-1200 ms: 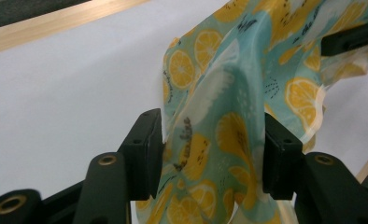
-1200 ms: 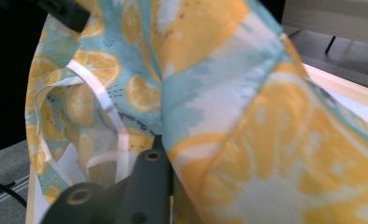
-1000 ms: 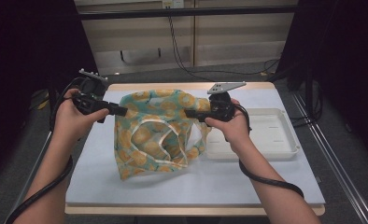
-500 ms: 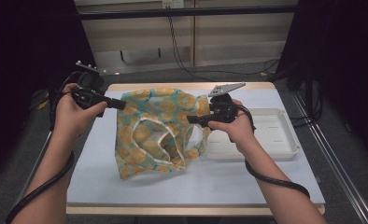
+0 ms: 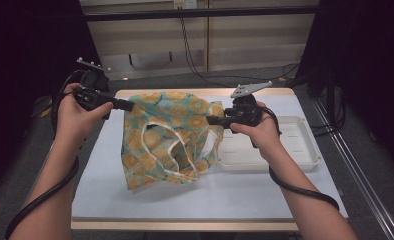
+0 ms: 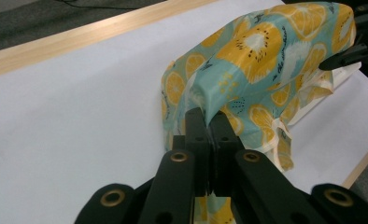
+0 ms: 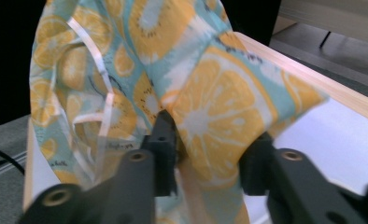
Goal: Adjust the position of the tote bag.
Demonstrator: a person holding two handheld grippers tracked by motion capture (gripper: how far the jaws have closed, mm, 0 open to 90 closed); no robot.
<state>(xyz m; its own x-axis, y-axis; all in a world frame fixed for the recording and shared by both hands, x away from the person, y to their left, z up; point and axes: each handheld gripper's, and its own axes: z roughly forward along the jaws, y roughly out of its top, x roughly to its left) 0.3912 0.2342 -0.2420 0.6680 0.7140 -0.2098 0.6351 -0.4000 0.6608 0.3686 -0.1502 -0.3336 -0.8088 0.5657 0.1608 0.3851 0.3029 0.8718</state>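
A teal cloth bag [image 5: 170,140] printed with orange slices hangs above the white table [image 5: 100,175], stretched between both grippers, its lower part draping onto the table. My left gripper [image 5: 127,105] is shut on the bag's upper left edge; in the left gripper view the jaws [image 6: 209,116] pinch a thin fold of the bag [image 6: 266,60]. My right gripper [image 5: 210,120] holds the upper right edge. Its jaws have just been closing, and in the right gripper view [image 7: 210,130] a thick bunched fold of the bag [image 7: 210,107] sits pressed between them. White handle straps [image 5: 170,145] loop down the bag's front.
A shallow white tray [image 5: 305,150] lies on the table to the right, under my right hand. The table's wooden rim [image 5: 185,225] runs along the near edge. Dark floor and cables surround the table.
The bag's top edge now spans wider and flatter between the grippers than a second ago. Both hands have stayed nearly in place.
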